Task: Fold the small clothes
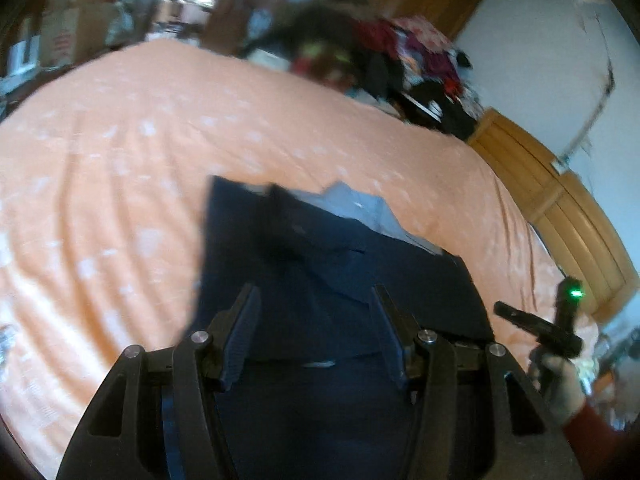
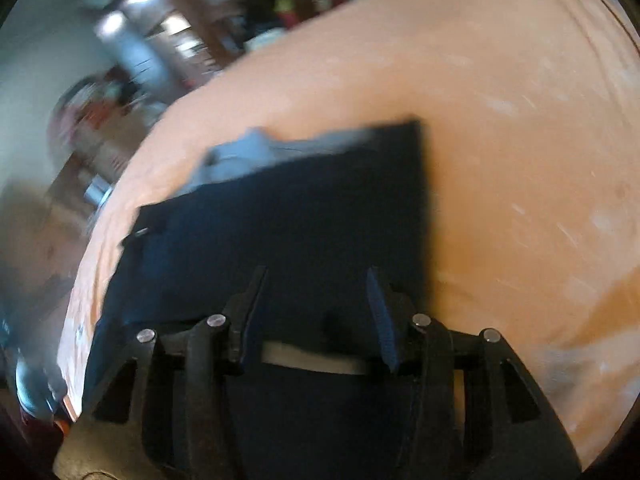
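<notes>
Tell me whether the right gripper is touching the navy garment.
Cannot tell. In the right wrist view the right gripper has its jaws spread over the navy garment on the orange bedspread, but blur hides any contact or gap.

Clothes pile (image 1: 404, 60) far beyond the jaws motion-blurred; dark garment's (image 1: 320, 272) near edge hidden beneath the jaws
</notes>
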Demonstrator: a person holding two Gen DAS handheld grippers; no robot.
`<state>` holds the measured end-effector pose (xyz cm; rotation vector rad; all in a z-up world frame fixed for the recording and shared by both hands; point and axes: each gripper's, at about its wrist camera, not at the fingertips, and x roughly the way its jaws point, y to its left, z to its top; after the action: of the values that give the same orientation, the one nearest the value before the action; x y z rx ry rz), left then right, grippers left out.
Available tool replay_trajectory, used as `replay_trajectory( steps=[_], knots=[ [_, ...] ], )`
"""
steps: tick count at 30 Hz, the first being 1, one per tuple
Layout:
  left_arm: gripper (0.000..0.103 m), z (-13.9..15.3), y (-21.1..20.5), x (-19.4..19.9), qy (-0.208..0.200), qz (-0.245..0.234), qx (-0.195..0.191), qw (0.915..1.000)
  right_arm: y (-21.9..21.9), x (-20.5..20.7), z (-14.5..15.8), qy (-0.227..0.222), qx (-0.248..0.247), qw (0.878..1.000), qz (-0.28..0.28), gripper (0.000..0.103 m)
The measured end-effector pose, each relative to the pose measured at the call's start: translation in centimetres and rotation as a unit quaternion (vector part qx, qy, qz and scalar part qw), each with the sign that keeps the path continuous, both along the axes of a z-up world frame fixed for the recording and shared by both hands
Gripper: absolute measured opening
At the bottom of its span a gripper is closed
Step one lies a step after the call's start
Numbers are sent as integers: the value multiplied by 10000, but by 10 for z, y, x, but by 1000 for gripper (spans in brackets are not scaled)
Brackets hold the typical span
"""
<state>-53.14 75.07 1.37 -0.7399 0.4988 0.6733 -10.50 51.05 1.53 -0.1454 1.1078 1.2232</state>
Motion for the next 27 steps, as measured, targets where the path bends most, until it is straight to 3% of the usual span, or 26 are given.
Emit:
replay_trajectory(
  steps=[4, 6, 8, 12, 16, 21, 23, 24, 27],
  knots=[
    [57, -11, 12, 71, 166, -616, 37, 9980, -8, 7, -14, 80, -150, 9998, 33, 48],
    [56, -21, 32, 91, 521, -382, 105, 9979, -9, 1, -17, -38, -211, 9996, 169, 49],
    [52, -25, 52, 84, 488, 60, 22, 9988, -14, 8, -24, -36, -213, 9995, 210, 50],
    [52, -35, 74, 47, 480, 575, -213, 9970, -25, 21, -38, 293, -128, 9995, 33, 67],
    [61, -52, 83, 35, 585, 550, -272, 9964, -5, 13, -46, 301, -104, 9995, 31, 69],
    [63, -79, 103, 50, 959, 491, -385, 9934, 0, 7, -48, 166, -134, 9997, 151, 72],
    [52, -91, 110, 54, 989, 441, -519, 9928, 1, 8, -50, 183, -143, 9996, 151, 72],
    [18, -96, 112, 57, 868, 313, -628, 9938, 0, 8, -49, 175, -138, 9996, 148, 71],
    [7, -76, 99, 50, 555, 319, -352, 9973, -5, 9, -40, 124, -3, 9999, 115, 70]
  ],
)
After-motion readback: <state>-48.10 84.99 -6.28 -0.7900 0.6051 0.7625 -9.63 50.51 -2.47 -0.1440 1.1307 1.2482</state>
